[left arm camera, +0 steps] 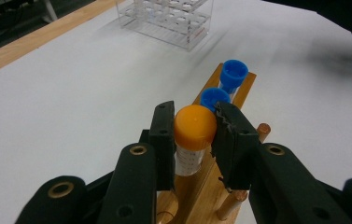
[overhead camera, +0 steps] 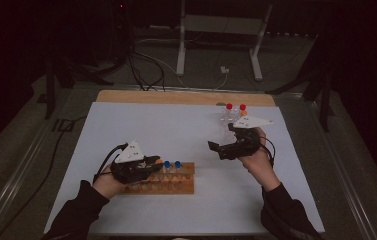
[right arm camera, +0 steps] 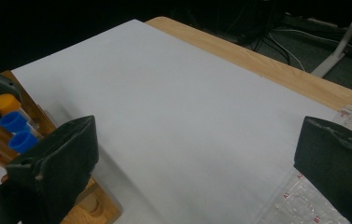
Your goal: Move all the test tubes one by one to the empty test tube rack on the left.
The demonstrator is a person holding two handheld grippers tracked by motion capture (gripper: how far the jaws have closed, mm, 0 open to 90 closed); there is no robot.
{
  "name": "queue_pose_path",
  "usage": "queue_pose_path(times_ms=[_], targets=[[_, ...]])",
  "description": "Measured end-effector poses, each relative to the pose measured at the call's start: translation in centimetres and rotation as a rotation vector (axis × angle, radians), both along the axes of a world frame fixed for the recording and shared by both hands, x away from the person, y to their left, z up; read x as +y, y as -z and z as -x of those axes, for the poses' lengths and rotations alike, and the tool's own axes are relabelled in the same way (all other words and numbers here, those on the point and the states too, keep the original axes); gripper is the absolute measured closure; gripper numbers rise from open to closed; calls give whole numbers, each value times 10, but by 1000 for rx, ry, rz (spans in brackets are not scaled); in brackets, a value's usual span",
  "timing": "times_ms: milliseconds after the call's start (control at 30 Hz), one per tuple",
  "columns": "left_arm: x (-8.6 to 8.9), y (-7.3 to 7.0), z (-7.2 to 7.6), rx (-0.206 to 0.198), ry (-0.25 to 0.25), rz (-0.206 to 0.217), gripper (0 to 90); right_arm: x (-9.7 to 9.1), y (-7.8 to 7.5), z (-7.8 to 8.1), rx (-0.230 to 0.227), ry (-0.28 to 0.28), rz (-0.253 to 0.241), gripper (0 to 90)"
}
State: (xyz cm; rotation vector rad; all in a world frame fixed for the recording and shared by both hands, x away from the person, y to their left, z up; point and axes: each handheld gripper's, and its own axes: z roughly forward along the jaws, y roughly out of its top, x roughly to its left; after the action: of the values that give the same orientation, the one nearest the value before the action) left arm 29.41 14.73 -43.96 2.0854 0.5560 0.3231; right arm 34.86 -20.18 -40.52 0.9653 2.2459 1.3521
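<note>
A wooden tube rack (overhead camera: 176,186) lies near the table's front, left of centre. Two blue-capped tubes (left arm camera: 214,99) (left arm camera: 234,72) stand in it, one behind the other. My left gripper (left arm camera: 194,116) is shut on an orange-capped tube (left arm camera: 193,128), upright and in line with the blue ones, its lower end at the wooden rack (left arm camera: 197,186). In the high view the left gripper (overhead camera: 152,161) hangs over the rack's left end. My right gripper (overhead camera: 221,136) hovers open to the right with nothing between its fingers (right arm camera: 57,163).
A clear plastic rack (overhead camera: 231,120) with two red-capped tubes (overhead camera: 229,106) stands at the back right, just beyond the right hand. White paper (overhead camera: 166,130) covers the table, with a wooden edge (overhead camera: 186,97) at the far side. Cables and a stand lie on the floor behind.
</note>
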Motion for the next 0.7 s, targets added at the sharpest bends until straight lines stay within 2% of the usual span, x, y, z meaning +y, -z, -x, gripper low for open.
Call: queue_pose_path(times_ms=[200, 333, 367, 467, 567, 600, 700], targets=[[1, 0, 1, 4, 3, 6, 694, -3, -4, 0, -12, 3, -4, 0], [1, -1, 6, -2, 14, 25, 449, -13, -9, -3, -38, 37, -8, 0], [1, -2, 6, -7, 4, 26, 384, -17, -10, -4, -42, 47, -10, 0], [2, -5, 8, 13, 9, 52, 225, -30, -11, -9, -45, 81, -25, 3], [3, -8, 9, 27, 22, 73, 145, -44, -7, -17, -46, 124, -12, 3], [3, -9, 9, 26, 23, 84, 92, -47, -6, -19, -50, 132, -6, 4], [3, -10, 10, 35, 27, 107, 27, -59, 5, -28, -40, 195, 16, 13]])
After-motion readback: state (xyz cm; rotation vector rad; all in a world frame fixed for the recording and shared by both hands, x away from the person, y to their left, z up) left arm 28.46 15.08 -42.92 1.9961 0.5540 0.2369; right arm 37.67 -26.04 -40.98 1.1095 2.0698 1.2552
